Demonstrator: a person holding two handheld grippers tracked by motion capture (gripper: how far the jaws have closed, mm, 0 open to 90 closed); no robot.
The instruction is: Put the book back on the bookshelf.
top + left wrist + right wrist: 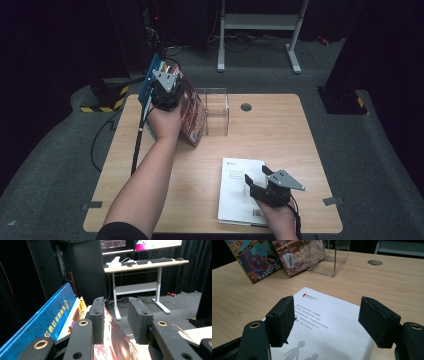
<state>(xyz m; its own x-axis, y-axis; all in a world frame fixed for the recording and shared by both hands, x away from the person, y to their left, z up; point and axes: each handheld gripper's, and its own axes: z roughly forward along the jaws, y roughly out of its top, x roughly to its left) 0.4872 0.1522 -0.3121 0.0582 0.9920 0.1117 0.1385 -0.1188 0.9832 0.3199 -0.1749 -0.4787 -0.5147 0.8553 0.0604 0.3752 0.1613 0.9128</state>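
Counting books, you have three leaning books (192, 117) under your left jaws, which straddle one; right jaws gape over one flat book (240, 187).

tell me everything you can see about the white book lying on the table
The white book lies flat and closed near the table's front edge, cover up. The cover looks like smooth matte paper: a small red mark and short heading at the top, lines of small grey print below, and in the right gripper view grey silhouetted figures further down. A barcode sits near its front corner in the high view. The right gripper rests over its right side, jaws open and straddling the cover; whether they touch it is unclear.
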